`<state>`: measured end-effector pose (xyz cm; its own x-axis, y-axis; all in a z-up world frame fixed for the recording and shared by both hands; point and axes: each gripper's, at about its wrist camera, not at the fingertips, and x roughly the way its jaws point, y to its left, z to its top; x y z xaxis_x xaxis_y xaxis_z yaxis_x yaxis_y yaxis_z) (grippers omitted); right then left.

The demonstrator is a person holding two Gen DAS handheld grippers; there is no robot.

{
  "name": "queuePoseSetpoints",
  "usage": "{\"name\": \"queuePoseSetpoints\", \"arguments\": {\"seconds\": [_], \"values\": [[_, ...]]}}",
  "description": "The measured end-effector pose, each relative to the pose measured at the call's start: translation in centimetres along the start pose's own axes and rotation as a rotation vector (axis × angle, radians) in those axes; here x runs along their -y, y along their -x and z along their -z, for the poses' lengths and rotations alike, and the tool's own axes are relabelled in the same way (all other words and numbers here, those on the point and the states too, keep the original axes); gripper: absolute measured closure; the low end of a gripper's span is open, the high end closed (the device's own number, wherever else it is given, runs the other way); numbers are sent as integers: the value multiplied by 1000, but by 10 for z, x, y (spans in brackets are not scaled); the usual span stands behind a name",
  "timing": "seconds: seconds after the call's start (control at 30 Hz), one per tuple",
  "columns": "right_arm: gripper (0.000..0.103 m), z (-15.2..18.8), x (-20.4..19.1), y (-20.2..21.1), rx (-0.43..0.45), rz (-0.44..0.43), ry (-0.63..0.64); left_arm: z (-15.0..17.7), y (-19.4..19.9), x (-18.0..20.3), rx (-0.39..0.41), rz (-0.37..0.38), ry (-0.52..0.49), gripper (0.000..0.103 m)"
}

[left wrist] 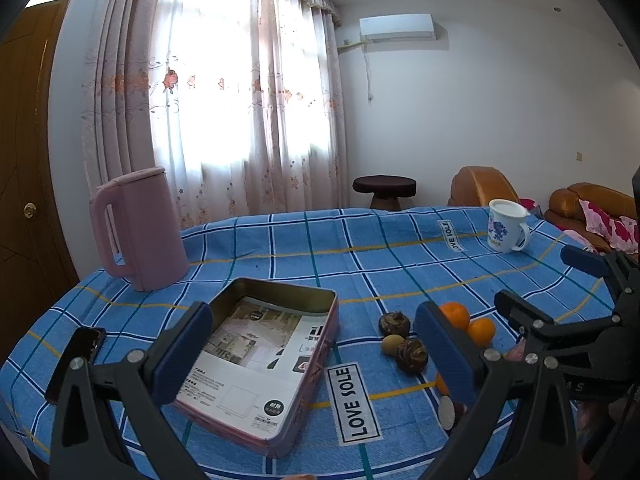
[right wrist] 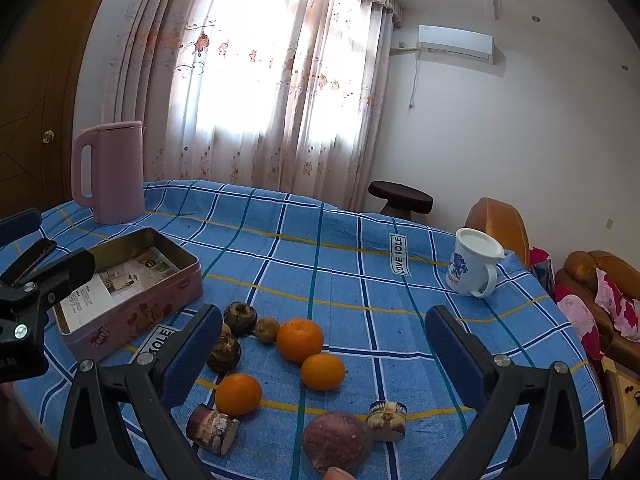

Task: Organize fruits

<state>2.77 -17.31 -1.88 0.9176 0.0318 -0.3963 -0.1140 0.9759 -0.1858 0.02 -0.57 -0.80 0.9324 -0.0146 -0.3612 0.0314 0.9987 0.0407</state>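
Observation:
Fruits lie loose on the blue checked tablecloth (right wrist: pixel 340 264): three oranges (right wrist: pixel 300 339), two dark water chestnuts (right wrist: pixel 240 319), a small brown fruit (right wrist: pixel 267 329), a purple passion fruit (right wrist: pixel 336 442) and two cut brown pieces (right wrist: pixel 212 428). An open pink tin box (left wrist: pixel 276 364) with a printed sheet inside sits left of them; it also shows in the right wrist view (right wrist: pixel 132 288). My left gripper (left wrist: pixel 316 360) is open above the box. My right gripper (right wrist: pixel 324 360) is open and empty above the oranges.
A pink kettle (left wrist: pixel 138 228) stands at the back left. A white lidded mug (right wrist: pixel 476 266) stands at the back right. A dark phone (left wrist: pixel 76 360) lies at the left table edge. A sofa (left wrist: pixel 580 208) and a stool (left wrist: pixel 384 190) stand beyond the table.

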Motion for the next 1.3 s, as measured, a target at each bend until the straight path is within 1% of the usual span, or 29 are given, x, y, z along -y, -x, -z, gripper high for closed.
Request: {"name": "queuePoseSetpoints", "arguments": {"seconds": [1.3], "values": [[1,5,1,2,2,-12,-10,0,-3,11,-2,3,-5,0]]}}
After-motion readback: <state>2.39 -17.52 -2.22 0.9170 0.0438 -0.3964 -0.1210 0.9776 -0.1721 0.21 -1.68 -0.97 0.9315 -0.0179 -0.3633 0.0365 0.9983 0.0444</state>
